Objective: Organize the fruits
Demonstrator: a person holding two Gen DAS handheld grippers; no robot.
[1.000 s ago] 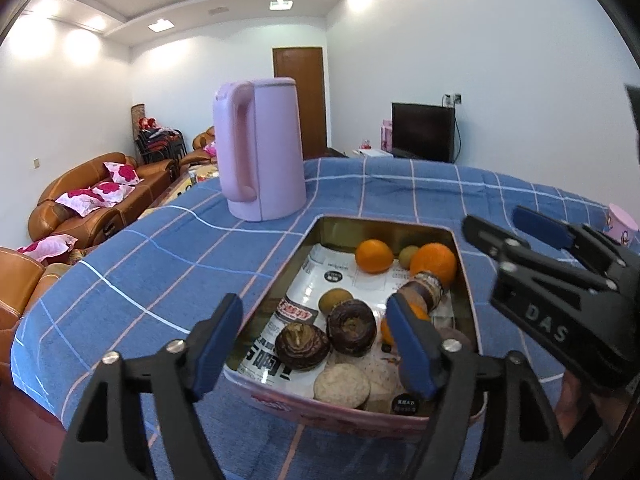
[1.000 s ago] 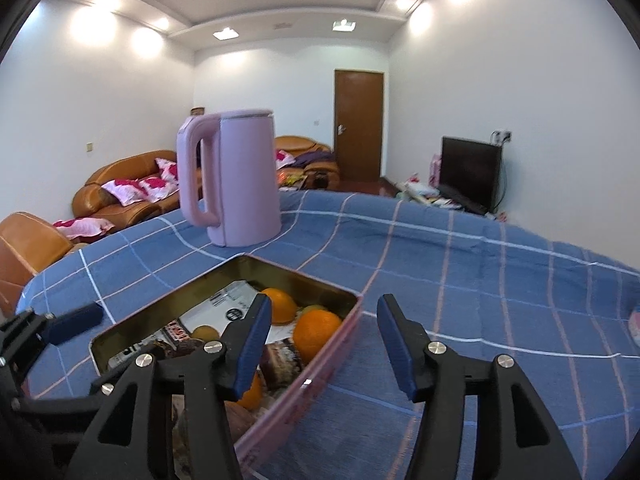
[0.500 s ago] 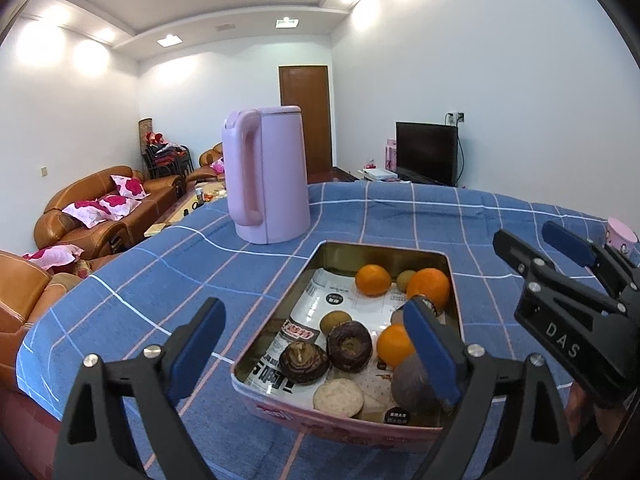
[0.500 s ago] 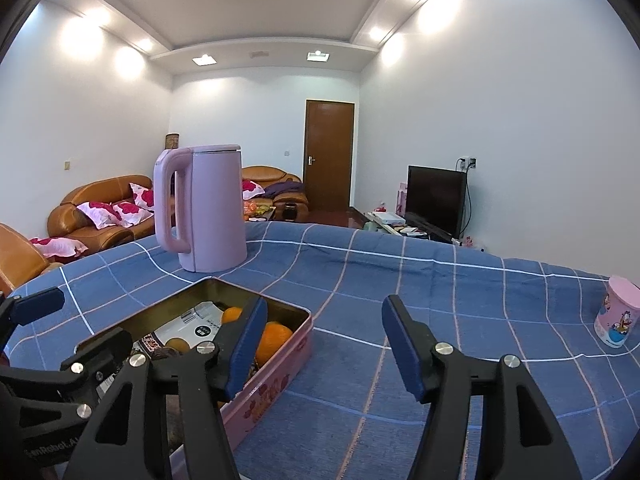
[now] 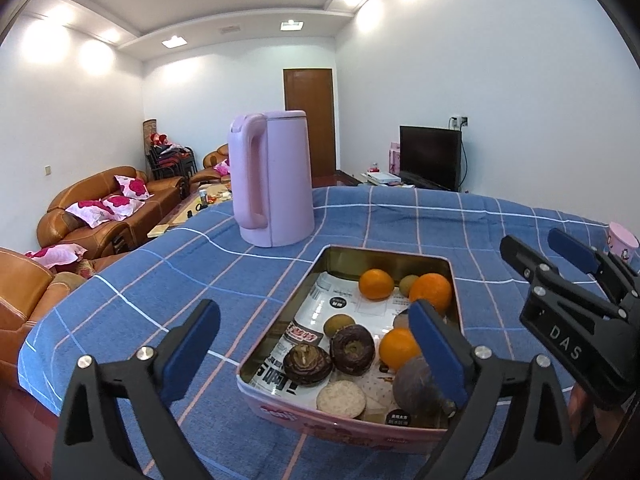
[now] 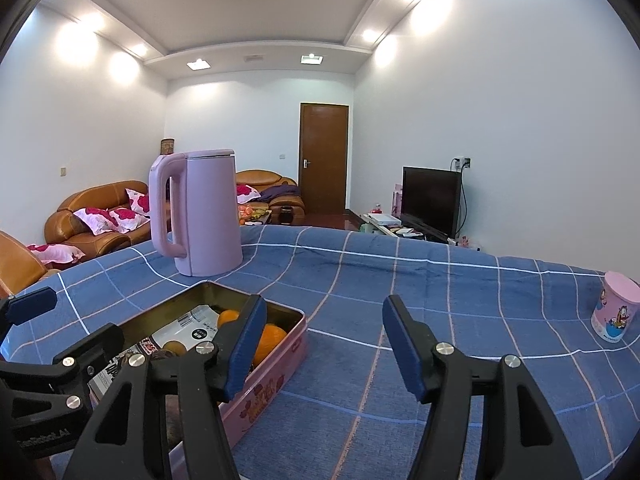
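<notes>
fingers of the left gripper (image 5: 314,350) stand wide apart with nothing between them; its jaws have just been opening, and no fruit is held. they hang over the near end of the tin (image 5: 456,292), the right finger (image 5: 438,354) above the tin's near right corner, the left finger (image 5: 192,346) out over the blue cloth to the tin's left. fingers of the right gripper (image 6: 324,346) are apart too, about half way, and empty; they sit just right of the tin, pointing past its right wall over bare cloth.

all the fruit lies in the tin on a printed sheet: two oranges (image 5: 376,284) and a small green fruit at the far end, a third orange (image 5: 398,348) and a dull purple fruit (image 5: 416,386) at the near right, two dark brown round ones (image 5: 352,354) and a pale disc near the front wall. the tin's long axis runs away from both grippers, toward the kettle (image 5: 276,180) beyond its far left corner. a pink cup (image 6: 616,312) stands well to the tin's right.

judging by this, the left gripper is the nearer one: the fruit lies ahead of and below its fingers, the purple one and the third orange closest. the right would have to swing left over the wall.
</notes>
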